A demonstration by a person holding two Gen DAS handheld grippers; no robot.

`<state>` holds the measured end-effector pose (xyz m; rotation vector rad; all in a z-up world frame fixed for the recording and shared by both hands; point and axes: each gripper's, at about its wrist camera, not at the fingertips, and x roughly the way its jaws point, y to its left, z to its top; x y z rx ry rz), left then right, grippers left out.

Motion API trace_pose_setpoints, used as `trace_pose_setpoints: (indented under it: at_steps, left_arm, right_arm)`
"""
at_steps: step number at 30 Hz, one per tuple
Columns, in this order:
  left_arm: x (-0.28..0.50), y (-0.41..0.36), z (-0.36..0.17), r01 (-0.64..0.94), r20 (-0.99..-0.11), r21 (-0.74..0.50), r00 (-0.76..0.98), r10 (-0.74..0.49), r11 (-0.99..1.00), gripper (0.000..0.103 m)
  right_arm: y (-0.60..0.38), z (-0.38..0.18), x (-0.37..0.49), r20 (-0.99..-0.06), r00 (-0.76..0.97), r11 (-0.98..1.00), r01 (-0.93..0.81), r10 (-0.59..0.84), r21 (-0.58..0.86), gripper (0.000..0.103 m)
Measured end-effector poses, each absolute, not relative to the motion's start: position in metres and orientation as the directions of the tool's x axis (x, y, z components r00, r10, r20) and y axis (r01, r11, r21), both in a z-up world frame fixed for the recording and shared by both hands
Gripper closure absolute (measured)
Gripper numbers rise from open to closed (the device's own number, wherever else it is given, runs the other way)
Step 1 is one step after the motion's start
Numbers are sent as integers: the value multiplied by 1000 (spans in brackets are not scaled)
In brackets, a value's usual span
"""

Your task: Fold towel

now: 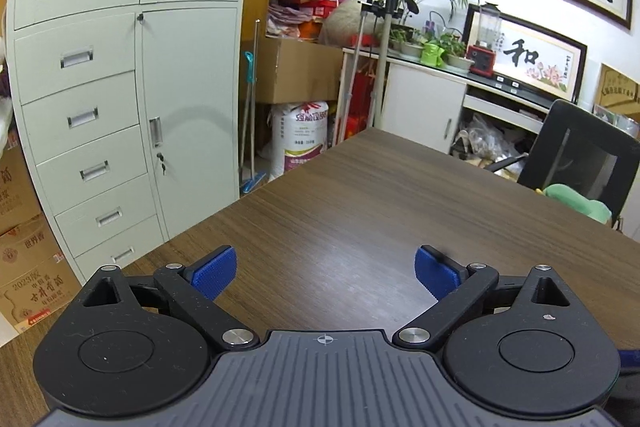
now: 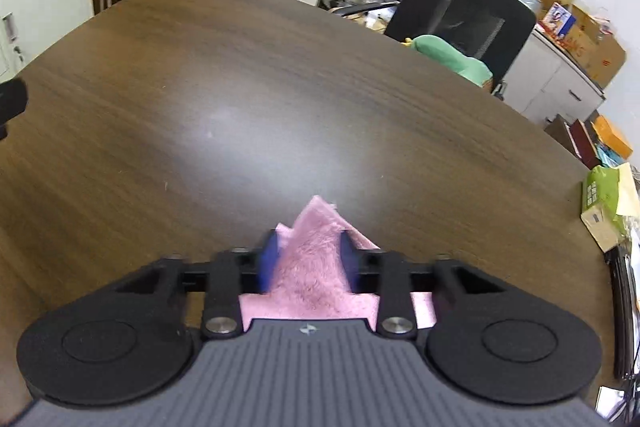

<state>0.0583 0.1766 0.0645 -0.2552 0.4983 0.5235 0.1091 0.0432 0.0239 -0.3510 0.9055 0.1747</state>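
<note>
A pink fluffy towel (image 2: 310, 267) shows only in the right wrist view, bunched into a peak between the blue pads of my right gripper (image 2: 308, 247), which is shut on it just above the dark wooden table (image 2: 240, 87). More pink cloth lies under the gripper body. In the left wrist view my left gripper (image 1: 326, 269) stands wide open over the same table (image 1: 380, 195), with nothing between its blue pads (image 1: 214, 273). No towel is in that view. A black part at the left edge of the right wrist view may be the left gripper.
A black office chair (image 2: 460, 15) with a green plush toy (image 2: 452, 57) stands at the table's far right edge. A white drawer cabinet (image 1: 120, 107) is beyond the left edge. Boxes and a green packet (image 2: 604, 199) crowd the right side.
</note>
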Motion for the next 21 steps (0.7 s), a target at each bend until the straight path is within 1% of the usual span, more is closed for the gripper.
trace_pose_setpoints:
  at_steps: [1,2,5,7,8,9,10,11,14,16,18,19,21]
  left_arm:
    - [57,177,65,-532,-514,-112,754,409,840,4]
    - [56,178,66,-529,-513,-117,757,405,840,4]
    - [53,180,67,-525,-510,-135,764,395,840,3]
    - [53,181,68,-524,-510,-143,766,391,840,3]
    - [53,182,68,-523,-510,-146,767,389,840,3]
    - [52,183,68,-522,-512,-152,768,385,839,3]
    - [52,184,68,-522,-513,-155,768,383,839,3]
    - [52,184,68,-523,-515,-156,767,383,838,3]
    - [54,184,67,-520,-522,-155,765,378,840,2]
    - [55,181,66,-515,-524,-146,764,376,844,2]
    - [56,177,65,-509,-522,-132,765,377,850,2]
    - [56,174,65,-504,-520,-123,766,377,855,2]
    - [57,169,64,-494,-517,-109,769,375,862,2]
  right_arm:
    - [42,26,106,-794,608,925,-305,6,-226,92]
    - [41,27,104,-794,607,921,-316,11,-229,96]
    - [35,37,101,-804,593,919,-339,41,-203,96]
    - [30,46,101,-806,585,928,-343,88,-147,91]
    - [28,51,102,-806,580,931,-346,118,-113,91]
    - [27,53,104,-810,568,933,-351,143,-82,88]
    - [25,54,105,-811,566,941,-333,149,-60,86]
    - [23,55,106,-810,566,947,-319,153,-45,85]
    - [23,51,111,-797,594,950,-297,110,-91,82]
    - [25,42,112,-792,606,951,-282,72,-130,75]
    - [27,31,113,-796,604,948,-278,47,-155,72]
    - [26,26,115,-805,591,946,-289,56,-146,71]
    - [24,12,118,-839,534,943,-323,109,-84,71]
